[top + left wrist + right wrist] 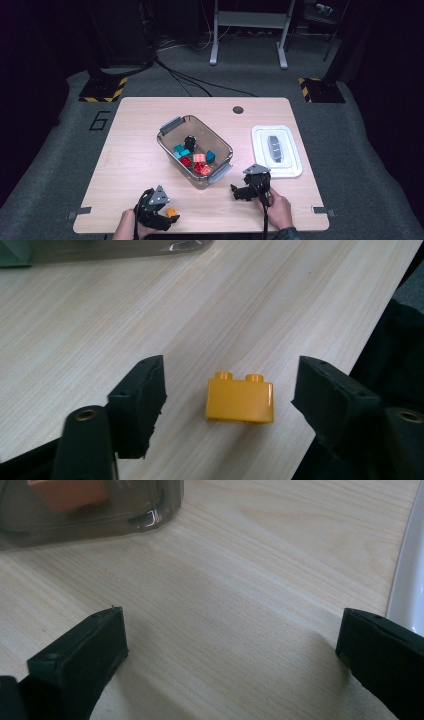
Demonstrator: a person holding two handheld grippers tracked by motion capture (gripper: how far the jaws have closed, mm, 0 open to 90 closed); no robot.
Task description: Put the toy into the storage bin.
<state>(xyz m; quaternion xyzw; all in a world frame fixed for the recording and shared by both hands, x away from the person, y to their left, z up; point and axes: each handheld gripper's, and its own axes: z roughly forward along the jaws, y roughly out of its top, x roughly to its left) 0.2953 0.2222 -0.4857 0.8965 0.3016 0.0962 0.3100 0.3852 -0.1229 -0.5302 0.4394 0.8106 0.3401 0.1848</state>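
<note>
An orange two-stud brick [240,400] stands on the wooden table [135,165] near its front edge, also seen as the orange brick [171,212] from above. My left gripper [230,400] is open, one jaw on each side of the brick with a gap to both. My left gripper [165,217] sits at the front left, held by a hand. My right gripper [232,652] is open over bare wood with nothing between its jaws. From above, my right gripper [239,192] lies just right of the clear bin [170,127].
The clear plastic bin holds several teal and red bricks [199,159] and a black piece [190,142]. Its white lid [261,145] lies to the right, and the lid's edge [405,590] shows beside my right jaw. The table's front edge is close behind both grippers.
</note>
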